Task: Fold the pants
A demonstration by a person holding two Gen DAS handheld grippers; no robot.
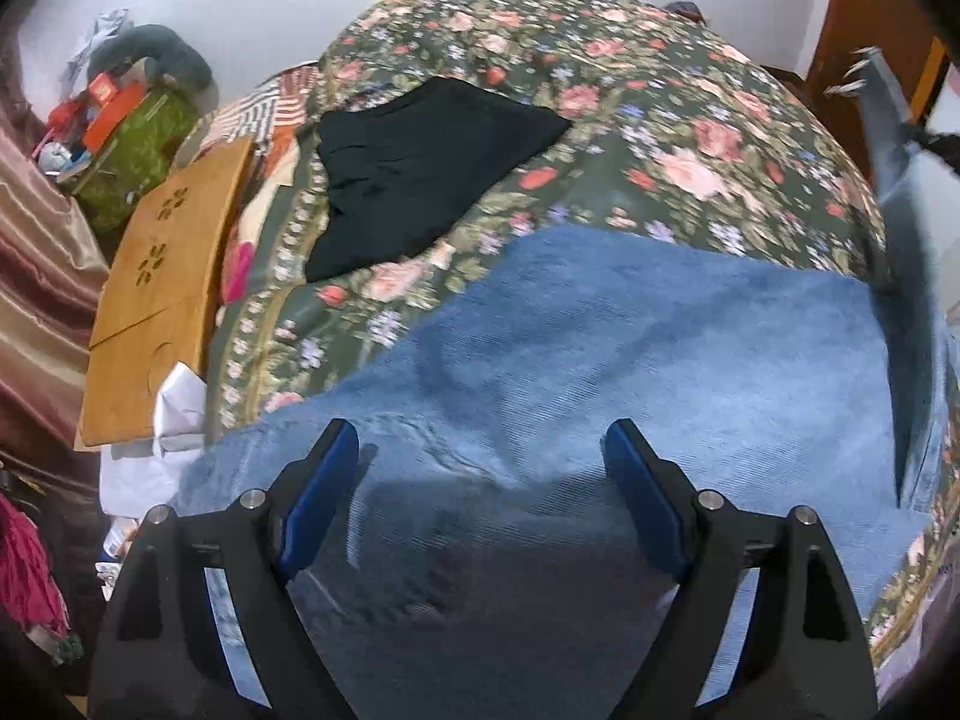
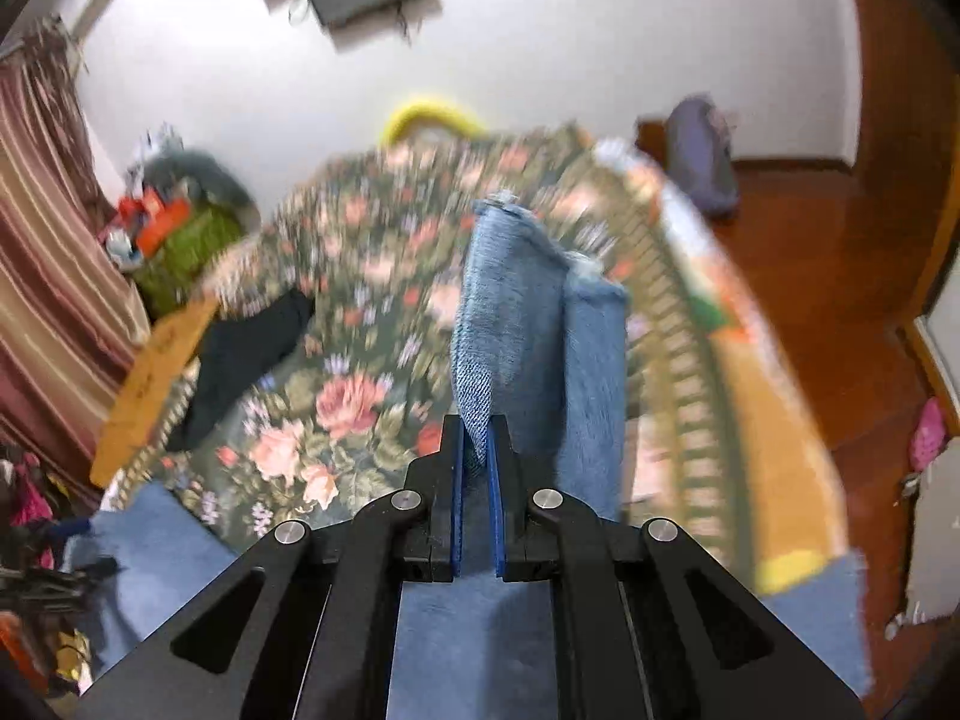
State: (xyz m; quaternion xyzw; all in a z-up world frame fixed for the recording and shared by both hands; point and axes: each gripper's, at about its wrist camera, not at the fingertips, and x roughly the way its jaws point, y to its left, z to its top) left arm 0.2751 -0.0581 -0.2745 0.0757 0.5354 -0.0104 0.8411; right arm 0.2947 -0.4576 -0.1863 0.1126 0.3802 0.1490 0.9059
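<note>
Right hand-held gripper (image 2: 477,450) clamps blue jeans (image 2: 528,324) — left hand-held gripper (image 1: 480,450) spread, empty.

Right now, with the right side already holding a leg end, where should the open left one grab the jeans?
Take the raised wrinkle in the jeans between the left hand-held gripper pads, coming straight down from above. The rest lies flat on the bedspread, offering no edge there.

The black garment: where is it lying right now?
In the left wrist view the black garment lies upper left on the floral bedspread, beyond the blue jeans and right of the wooden board.
</note>
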